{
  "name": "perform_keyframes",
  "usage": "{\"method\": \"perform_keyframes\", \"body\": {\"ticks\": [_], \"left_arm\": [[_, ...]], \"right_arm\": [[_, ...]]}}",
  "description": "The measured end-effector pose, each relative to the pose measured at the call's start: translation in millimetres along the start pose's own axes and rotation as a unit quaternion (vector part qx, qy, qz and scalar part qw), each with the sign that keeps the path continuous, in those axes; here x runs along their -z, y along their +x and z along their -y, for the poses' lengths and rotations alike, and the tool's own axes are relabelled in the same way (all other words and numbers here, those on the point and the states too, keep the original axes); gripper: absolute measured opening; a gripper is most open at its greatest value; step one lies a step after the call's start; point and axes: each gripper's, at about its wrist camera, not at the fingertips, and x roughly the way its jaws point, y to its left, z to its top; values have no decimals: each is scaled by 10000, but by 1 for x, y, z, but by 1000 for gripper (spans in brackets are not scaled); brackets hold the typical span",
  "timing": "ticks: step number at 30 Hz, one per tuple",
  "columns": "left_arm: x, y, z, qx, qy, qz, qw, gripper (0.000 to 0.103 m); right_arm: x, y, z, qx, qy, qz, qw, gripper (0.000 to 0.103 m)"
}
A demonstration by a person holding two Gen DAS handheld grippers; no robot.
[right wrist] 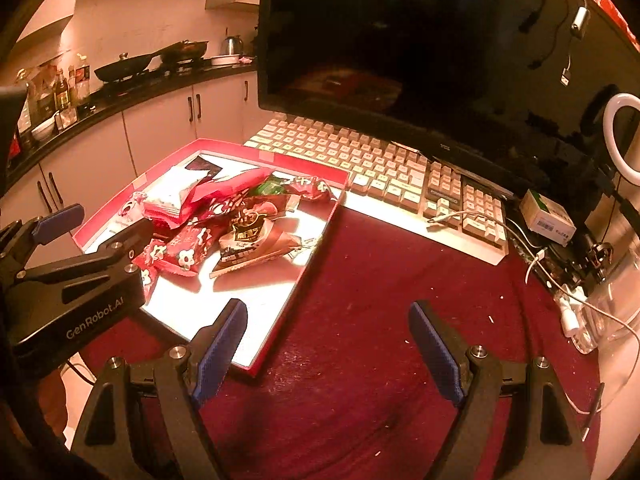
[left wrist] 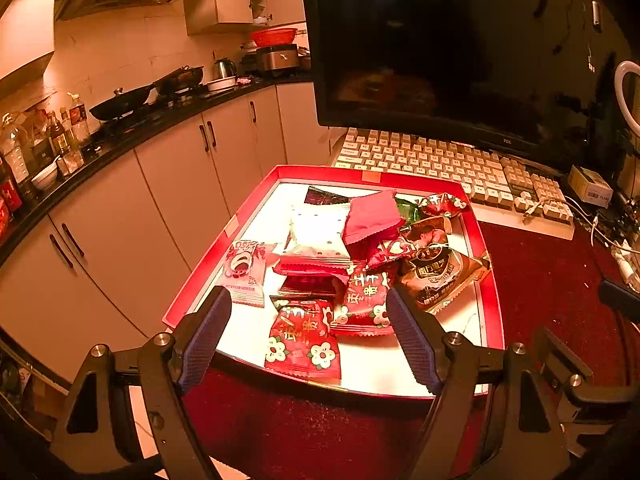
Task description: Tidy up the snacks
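Left gripper (left wrist: 309, 334) spread wide, empty, over red flower-print packet (left wrist: 304, 336), long axis running away from camera. Right gripper (right wrist: 327, 344) likewise spread, empty, above tablecloth (right wrist: 380, 280) beside red tray (right wrist: 316, 256).

Mostly red snack packets (left wrist: 360, 264) lie heaped, perhaps overlapping, in a red-rimmed tray (left wrist: 216, 248).

cream cabinets (left wrist: 168, 184) | black counter (left wrist: 132, 130) | tiled wall (left wrist: 120, 52) | warm light
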Motion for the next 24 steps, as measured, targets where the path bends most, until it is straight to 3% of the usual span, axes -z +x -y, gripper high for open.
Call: {"method": "perform_keyframes", "body": {"ticks": [24], "left_arm": [[6,3,8,89,116,-127,9998,80]], "right_arm": [[5,4,15,-95,345,-24,9994,84]]}}
